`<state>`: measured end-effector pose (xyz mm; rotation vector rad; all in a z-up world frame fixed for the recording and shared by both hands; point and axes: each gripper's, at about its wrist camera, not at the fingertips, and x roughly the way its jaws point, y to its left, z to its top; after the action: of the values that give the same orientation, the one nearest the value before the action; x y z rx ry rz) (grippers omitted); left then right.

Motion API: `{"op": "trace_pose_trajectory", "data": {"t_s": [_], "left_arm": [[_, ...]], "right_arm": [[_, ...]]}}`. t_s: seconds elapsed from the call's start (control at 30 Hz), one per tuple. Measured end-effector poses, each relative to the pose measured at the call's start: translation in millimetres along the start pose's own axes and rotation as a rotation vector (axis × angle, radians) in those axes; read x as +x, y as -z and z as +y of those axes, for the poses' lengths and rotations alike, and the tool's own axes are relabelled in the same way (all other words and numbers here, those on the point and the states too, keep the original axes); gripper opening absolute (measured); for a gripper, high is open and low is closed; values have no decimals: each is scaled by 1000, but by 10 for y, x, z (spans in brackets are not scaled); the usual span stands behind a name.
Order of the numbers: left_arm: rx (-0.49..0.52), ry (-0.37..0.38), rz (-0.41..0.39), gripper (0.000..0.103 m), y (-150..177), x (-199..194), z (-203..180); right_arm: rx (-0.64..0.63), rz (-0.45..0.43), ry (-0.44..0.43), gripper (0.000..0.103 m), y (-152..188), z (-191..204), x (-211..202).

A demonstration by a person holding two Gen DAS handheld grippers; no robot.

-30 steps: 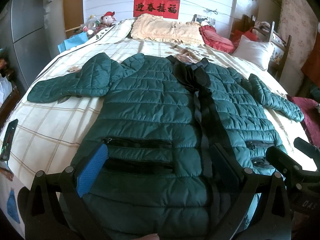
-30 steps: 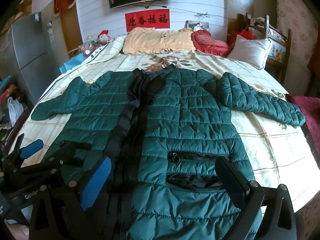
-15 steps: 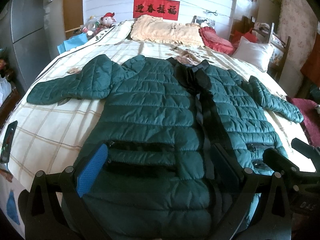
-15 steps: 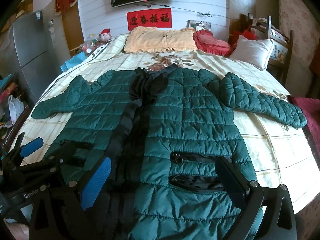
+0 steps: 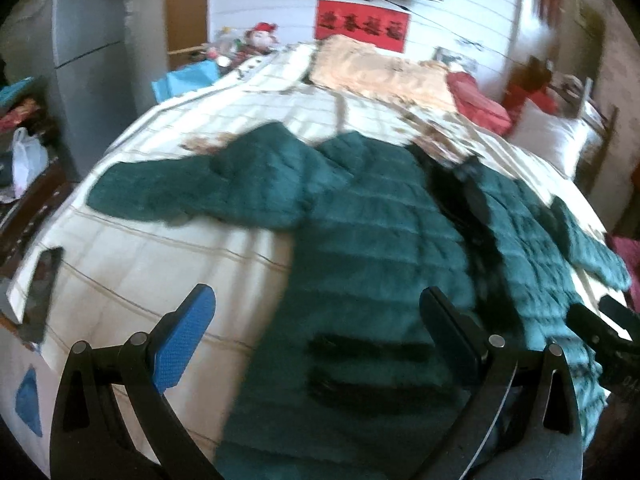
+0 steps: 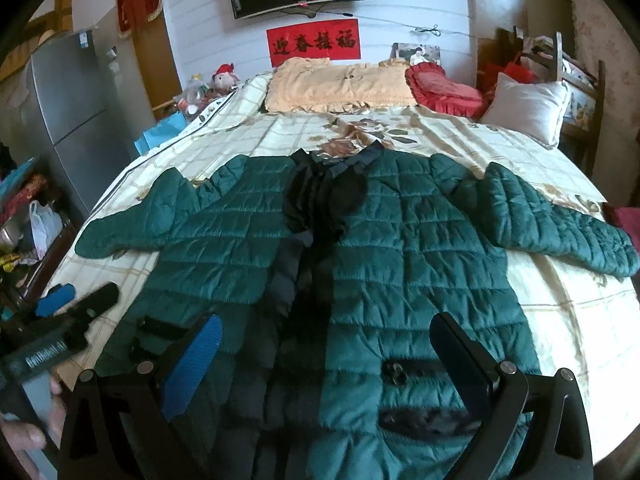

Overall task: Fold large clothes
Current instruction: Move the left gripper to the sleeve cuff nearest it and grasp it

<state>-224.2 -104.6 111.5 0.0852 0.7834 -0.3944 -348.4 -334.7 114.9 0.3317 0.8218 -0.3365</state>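
A dark green quilted jacket (image 6: 420, 248) lies face up and spread flat on the bed, collar toward the pillows, black zip placket down its middle, both sleeves out to the sides. In the blurred left wrist view the jacket (image 5: 360, 248) fills the centre and right. My left gripper (image 5: 316, 312) hangs open above the jacket's lower left edge and the bedsheet, holding nothing. My right gripper (image 6: 326, 336) is open over the lower front, between the placket and the right pocket. The left gripper (image 6: 68, 300) also shows at the lower left of the right wrist view.
The bed (image 6: 568, 320) has a cream checked sheet. A beige pillow (image 6: 340, 84), a red cushion (image 6: 444, 92) and a white pillow (image 6: 528, 108) lie at its head. A grey fridge (image 6: 76, 116) stands left. A dark phone (image 5: 42, 288) lies near the bed's left edge.
The left gripper has swung quickly to the left, blurring its view; the jacket now sits right of centre there. The right gripper has risen and pulled back slightly. Both stay open.
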Motion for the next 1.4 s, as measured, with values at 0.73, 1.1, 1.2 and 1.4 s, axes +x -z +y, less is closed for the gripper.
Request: {"op": "trace_pose_trajectory", "data": {"t_s": [0.73, 1.1, 1.2, 1.4], "left_arm": [[-169, -223, 59, 102, -437, 789, 1331], [-363, -354, 101, 102, -728, 1305, 2370], [-424, -390, 130, 102, -771, 1514, 2672], [-515, -400, 197, 101, -777, 1873, 3007]], "right_arm": [[-12, 54, 15, 103, -311, 105, 687], [-29, 80, -1, 103, -337, 129, 774], [-15, 95, -11, 103, -324, 104, 786], [-21, 110, -21, 103, -319, 121, 776]]}}
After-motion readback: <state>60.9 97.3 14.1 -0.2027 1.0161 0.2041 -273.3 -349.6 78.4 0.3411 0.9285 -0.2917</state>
